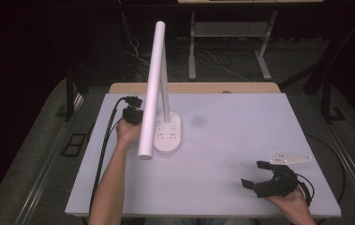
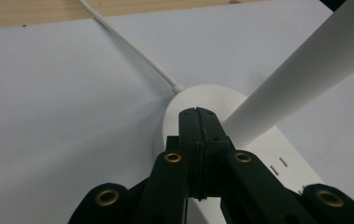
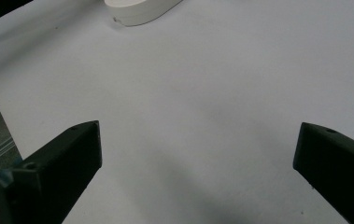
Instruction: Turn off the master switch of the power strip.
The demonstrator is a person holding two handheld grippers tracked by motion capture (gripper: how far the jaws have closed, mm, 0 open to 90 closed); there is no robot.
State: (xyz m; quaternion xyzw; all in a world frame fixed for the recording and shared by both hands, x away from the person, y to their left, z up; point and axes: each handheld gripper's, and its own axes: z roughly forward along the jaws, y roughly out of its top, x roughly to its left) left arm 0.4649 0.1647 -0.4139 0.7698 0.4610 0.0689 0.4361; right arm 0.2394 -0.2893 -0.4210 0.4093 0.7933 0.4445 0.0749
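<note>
A white desk lamp stands left of the table's middle, with an oval base (image 1: pixel 168 133) that carries sockets and a long white tube head (image 1: pixel 151 89) slanting over it. My left gripper (image 1: pixel 132 113) is at the base's left side, partly behind the tube. In the left gripper view its jaws (image 2: pixel 196 113) are pressed together with nothing between them, tips over the rear of the base (image 2: pixel 191 95), beside the lamp's stem (image 2: pixel 305 70). I cannot tell if they touch the base. My right gripper (image 1: pixel 252 173) rests open near the front right corner; its jaws (image 3: pixel 198 140) stand wide over bare table.
The lamp's white cable (image 2: pixel 132 49) runs from the base toward the wooden back edge (image 1: pixel 194 87). A white sheet (image 1: pixel 222 154) covers the table. The base's end shows far off in the right gripper view (image 3: pixel 137 9). Desk legs and cables stand on the floor beyond.
</note>
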